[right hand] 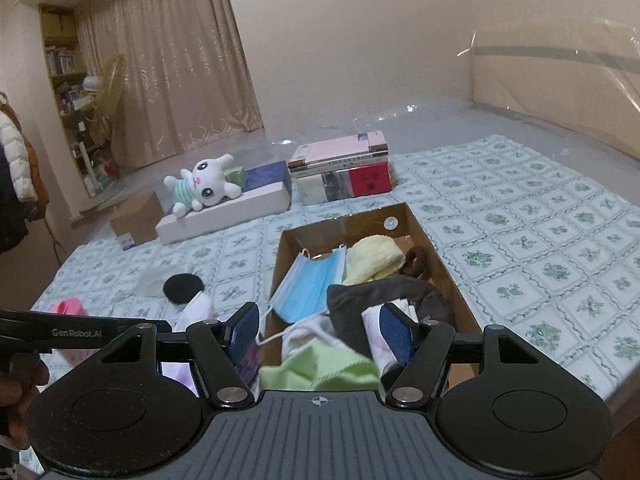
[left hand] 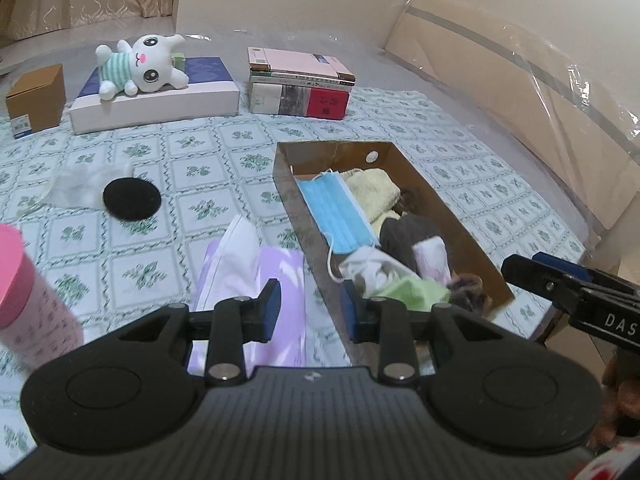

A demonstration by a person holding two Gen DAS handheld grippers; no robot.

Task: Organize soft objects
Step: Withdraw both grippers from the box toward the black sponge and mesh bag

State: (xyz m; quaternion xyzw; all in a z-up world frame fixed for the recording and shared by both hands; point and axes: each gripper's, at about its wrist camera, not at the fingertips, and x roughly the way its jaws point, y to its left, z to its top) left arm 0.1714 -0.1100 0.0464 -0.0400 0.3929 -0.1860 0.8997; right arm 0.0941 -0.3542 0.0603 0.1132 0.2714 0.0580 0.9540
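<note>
Green-flowered bed [left hand: 200, 240] holds a box [left hand: 460, 216] half full of soft things; bunny [left hand: 148, 66] waits upper left; both claws [left hand: 308, 312] [right hand: 320, 332] spread, empty.

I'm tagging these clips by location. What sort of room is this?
Most likely a bedroom at home. The work surface looks like a bed under a floral sheet, there are long curtains and a cluttered bookshelf, and a plush toy lies nearby.
</note>
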